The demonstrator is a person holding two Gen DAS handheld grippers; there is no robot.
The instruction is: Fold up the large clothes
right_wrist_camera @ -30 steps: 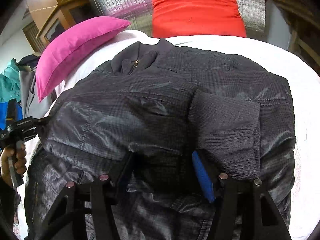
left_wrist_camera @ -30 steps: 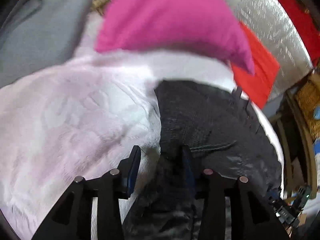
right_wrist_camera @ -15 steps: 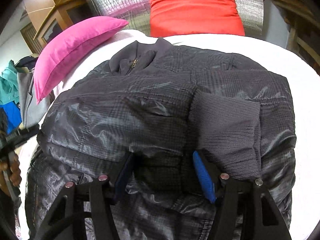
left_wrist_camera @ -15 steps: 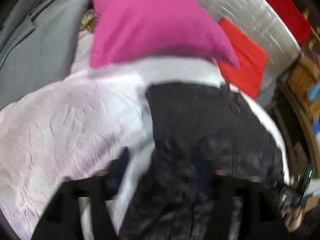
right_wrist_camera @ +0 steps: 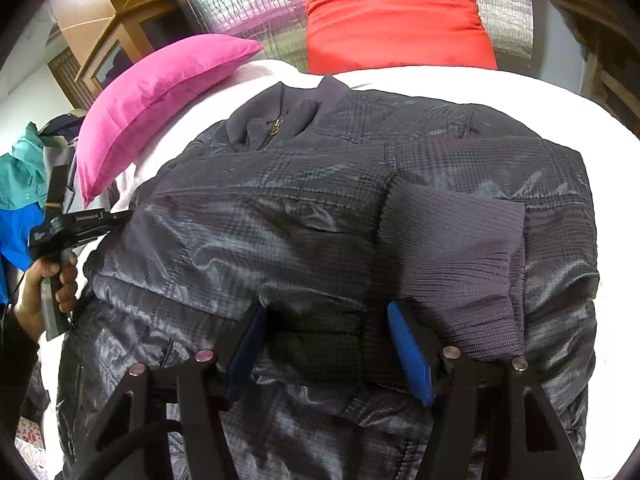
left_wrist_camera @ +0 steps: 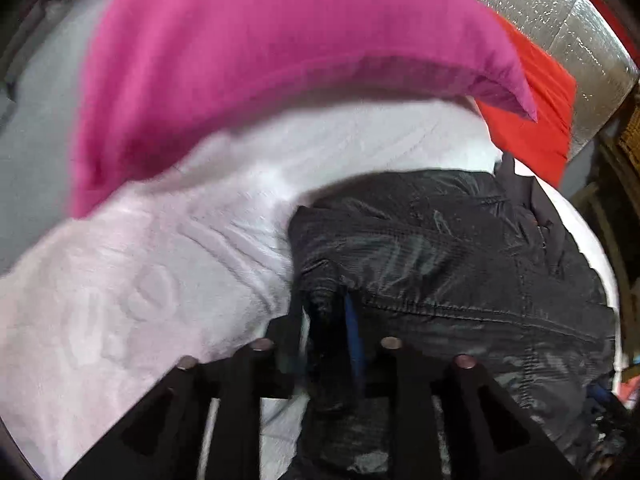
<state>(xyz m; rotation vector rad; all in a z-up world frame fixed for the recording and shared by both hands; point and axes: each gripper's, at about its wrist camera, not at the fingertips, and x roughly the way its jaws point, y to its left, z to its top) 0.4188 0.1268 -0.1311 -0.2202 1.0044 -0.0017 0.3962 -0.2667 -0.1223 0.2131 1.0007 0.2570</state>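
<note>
Dark grey shiny quilted jacket spread flat over the white textured bedspread, ribbed cuff folded across its front. Left gripper just narrowed, clamping the jacket's side edge. Right gripper spread wide, pads resting on fabric, pinching nothing. Pink pillow beyond.

The left tongs are pointing steeply downward, their jaws having just been closing, and are now pinching a fold of dark fabric. The right tongs are also angling downward, jaws standing well apart. A hand is gripping the left tongs' handle.
</note>
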